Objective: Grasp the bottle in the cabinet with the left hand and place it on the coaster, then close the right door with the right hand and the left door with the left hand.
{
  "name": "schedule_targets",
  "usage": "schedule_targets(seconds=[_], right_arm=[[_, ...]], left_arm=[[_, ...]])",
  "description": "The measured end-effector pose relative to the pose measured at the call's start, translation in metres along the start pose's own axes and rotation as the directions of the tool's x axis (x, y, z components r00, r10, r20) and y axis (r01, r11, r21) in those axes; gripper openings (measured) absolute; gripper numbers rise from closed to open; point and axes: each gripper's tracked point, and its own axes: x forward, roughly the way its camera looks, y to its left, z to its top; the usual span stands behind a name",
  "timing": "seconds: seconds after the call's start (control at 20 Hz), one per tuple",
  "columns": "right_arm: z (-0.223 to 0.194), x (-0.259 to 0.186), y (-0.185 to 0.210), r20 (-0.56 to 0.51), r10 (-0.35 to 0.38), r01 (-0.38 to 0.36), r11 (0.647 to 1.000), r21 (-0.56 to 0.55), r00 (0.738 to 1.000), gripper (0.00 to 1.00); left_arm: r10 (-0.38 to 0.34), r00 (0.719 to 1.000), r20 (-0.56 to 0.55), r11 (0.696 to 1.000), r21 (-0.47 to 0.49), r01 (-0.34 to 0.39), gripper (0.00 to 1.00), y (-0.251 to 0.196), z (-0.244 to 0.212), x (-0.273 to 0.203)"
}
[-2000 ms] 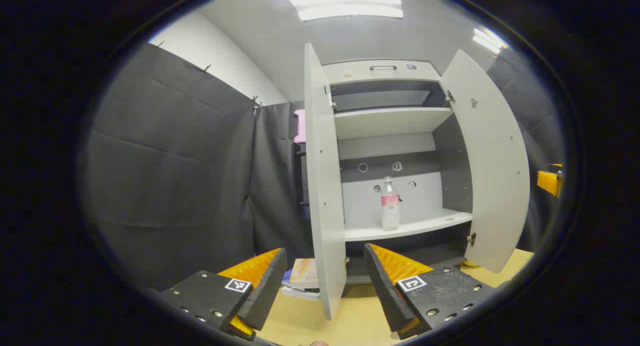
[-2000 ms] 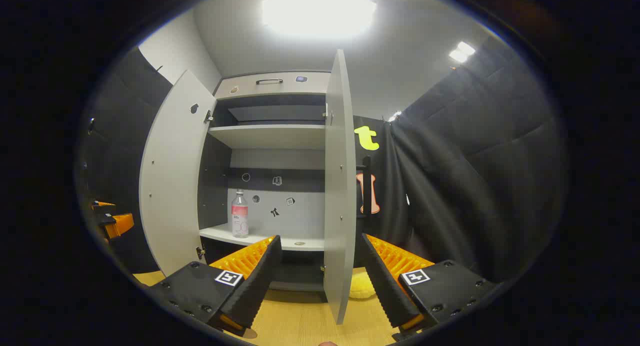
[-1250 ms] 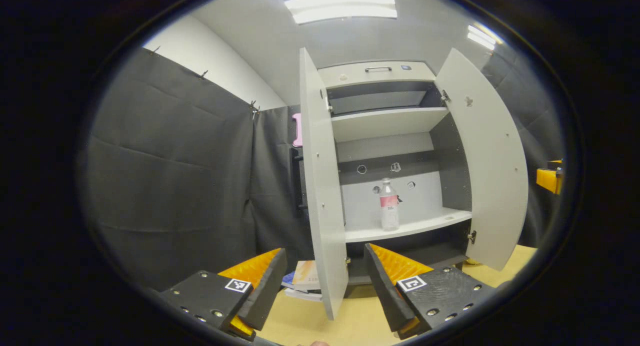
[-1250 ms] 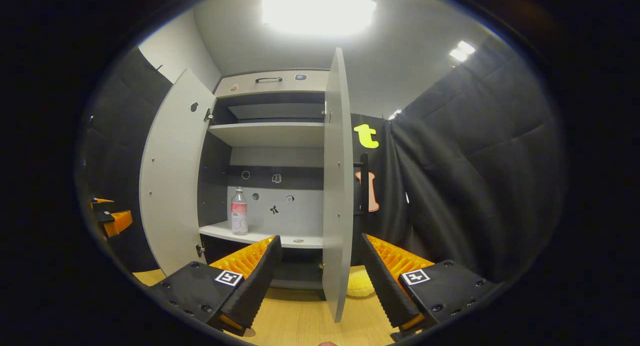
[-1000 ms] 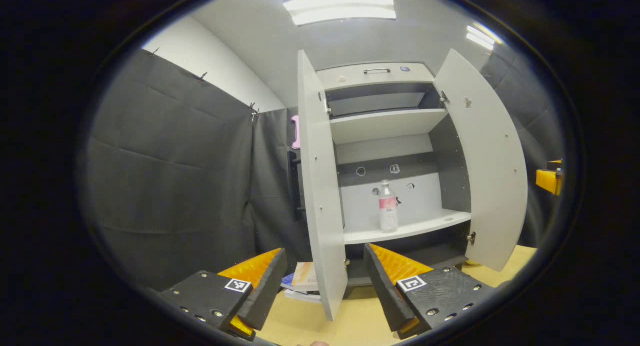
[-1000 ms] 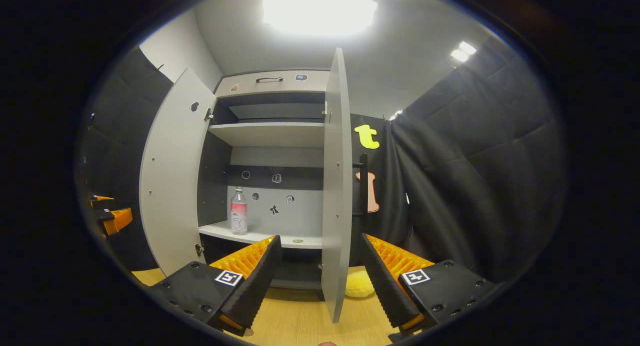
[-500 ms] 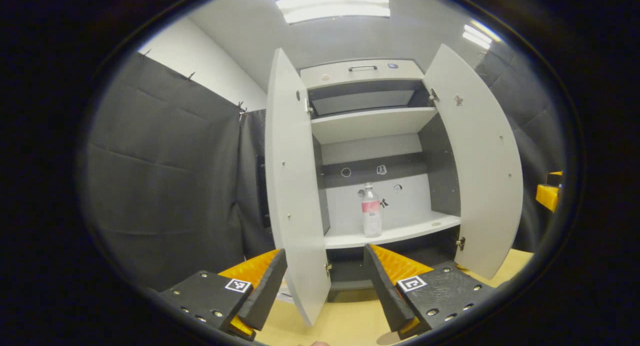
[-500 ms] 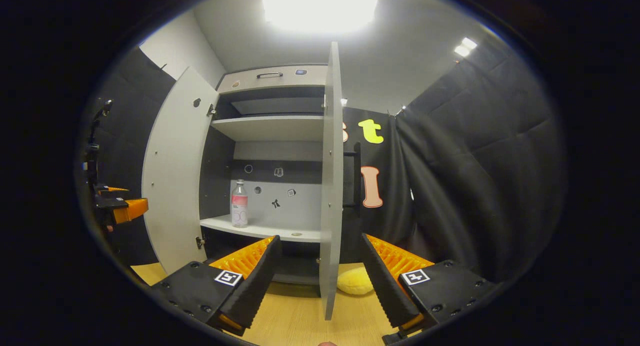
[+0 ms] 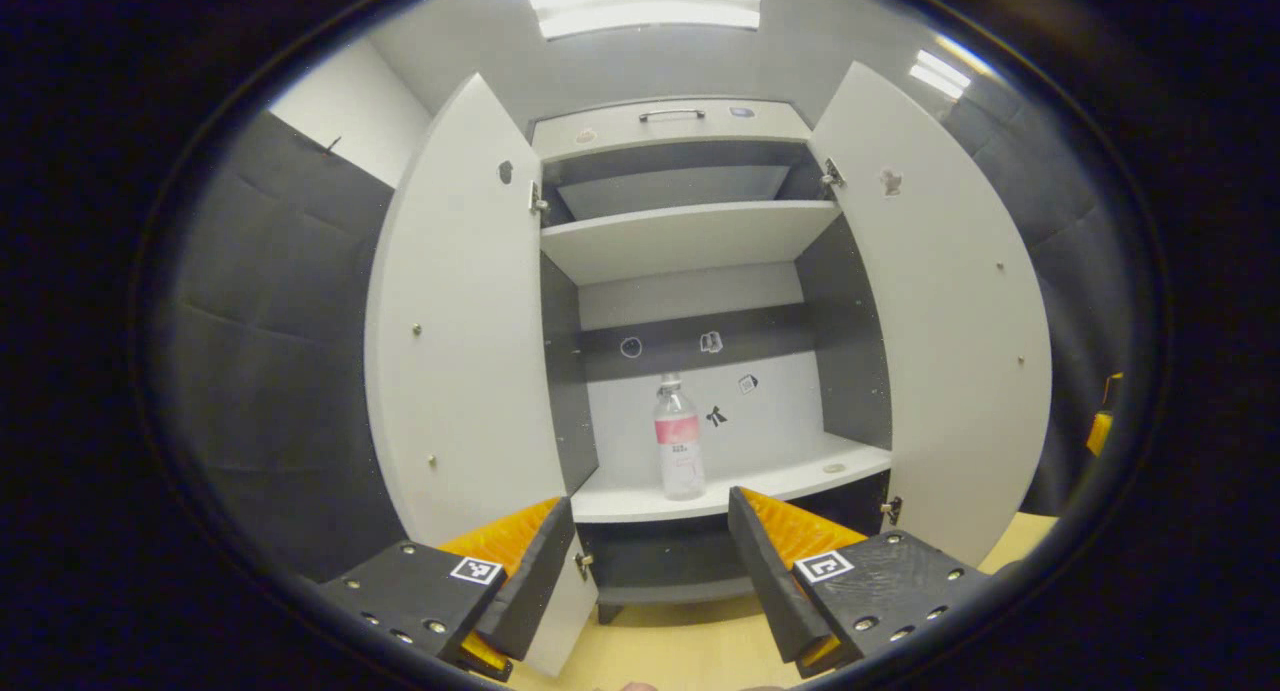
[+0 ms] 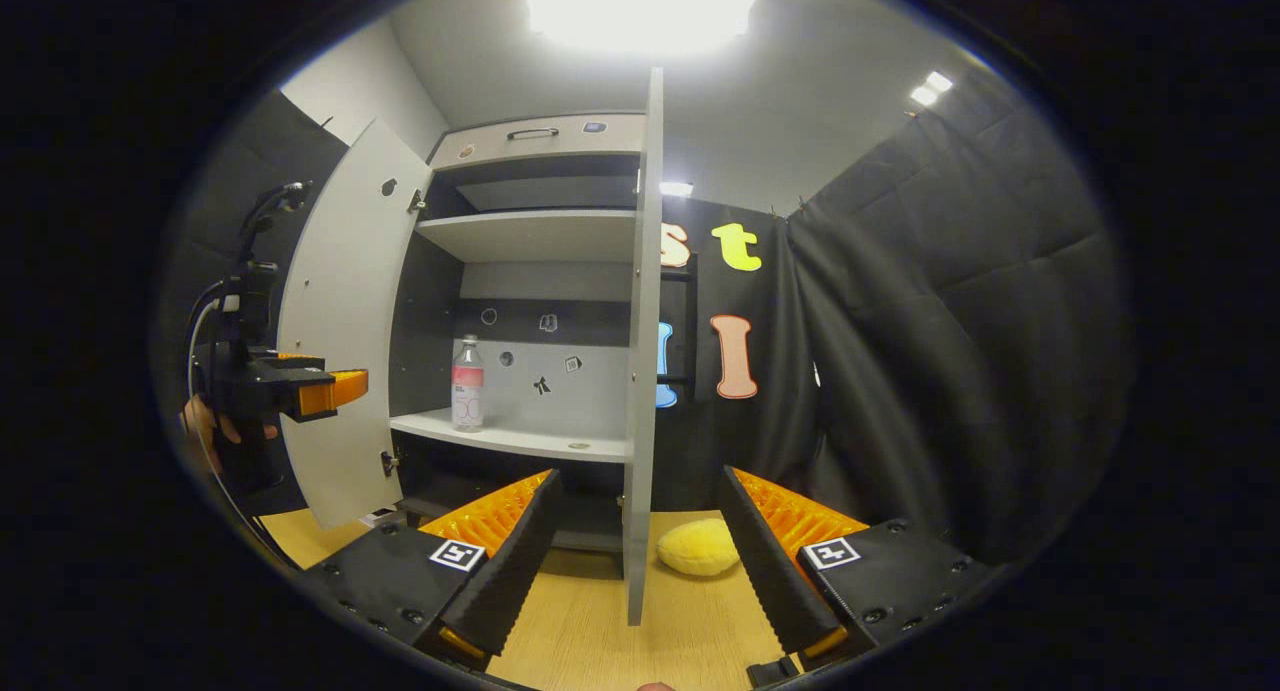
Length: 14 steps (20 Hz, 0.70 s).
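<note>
A clear bottle (image 9: pixel 678 441) with a pink label stands upright on the lower shelf of the grey cabinet (image 9: pixel 690 236), whose two doors hang open. In the left gripper view my left gripper (image 9: pixel 650 503) is open and empty, well short of the shelf, with the bottle straight ahead between its fingers. The left door (image 9: pixel 460 321) and right door (image 9: pixel 940 311) flank it. In the right gripper view my right gripper (image 10: pixel 640 476) is open and empty, and the right door (image 10: pixel 640 351) stands edge-on between its fingers. There the bottle (image 10: pixel 467 383) is far left, and the left gripper (image 10: pixel 345 381) is held by a hand (image 10: pixel 205 426).
A yellow soft object (image 10: pixel 700 547) lies on the wooden table (image 10: pixel 580 631) beside the right door's lower edge. A small round thing (image 9: pixel 835 467) sits on the lower shelf, right of the bottle. The upper shelf (image 9: pixel 690 236) is bare. Black cloth walls close in both sides.
My left gripper has swung round from the left door's edge to face the cabinet opening and the bottle. It has come further into the right gripper view. Both grippers stay open.
</note>
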Motion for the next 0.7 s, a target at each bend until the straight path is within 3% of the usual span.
schedule_targets(seconds=[0.15, 0.2, 0.7], right_arm=[[-0.005, 0.007, -0.005, -0.017, -0.038, 0.038, 0.999, 0.006, 0.999, 1.00], [-0.005, 0.010, -0.007, -0.016, -0.051, 0.052, 0.999, 0.007, 0.999, 1.00], [-0.017, 0.042, -0.010, -0.052, -0.163, 0.164, 0.986, 0.022, 0.985, 1.00]], left_arm=[[-0.012, 1.000, 0.025, 1.000, -0.016, 0.013, 0.87, -0.002, 0.007, 0.039], [-0.016, 0.999, 0.030, 1.000, -0.014, 0.016, 0.90, -0.003, 0.008, 0.053], [-0.064, 0.997, 0.046, 0.997, -0.038, 0.066, 0.90, -0.003, 0.003, 0.176]])
